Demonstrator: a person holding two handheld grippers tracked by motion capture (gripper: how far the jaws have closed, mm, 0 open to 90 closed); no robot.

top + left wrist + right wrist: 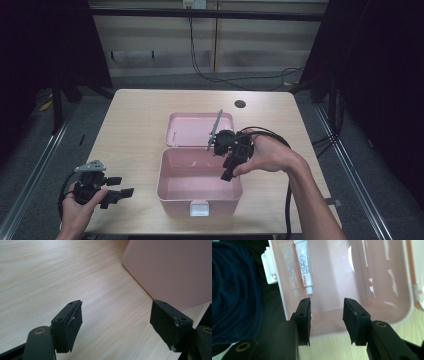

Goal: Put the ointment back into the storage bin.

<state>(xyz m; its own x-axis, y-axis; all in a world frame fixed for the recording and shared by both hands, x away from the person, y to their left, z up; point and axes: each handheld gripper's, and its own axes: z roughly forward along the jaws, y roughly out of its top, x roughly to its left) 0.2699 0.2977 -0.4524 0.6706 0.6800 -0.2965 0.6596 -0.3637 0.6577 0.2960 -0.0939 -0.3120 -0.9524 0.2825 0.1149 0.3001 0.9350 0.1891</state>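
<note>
A pink plastic box stands open at the table's middle, its lid laid flat behind it. In the right gripper view a white tube with red print lies on the box floor against the wall by the white latch. My right gripper hangs over the box's right side, jaws pointing down into it. It is open with nothing between the pads. My left gripper rests near the front left of the table, open and empty, aimed at the box's side.
The wooden table has a round cable hole at the far right. Bare wood lies left of the box. Dark blue clothing of the person is beyond the box's latch side. Cables trail on the floor behind the table.
</note>
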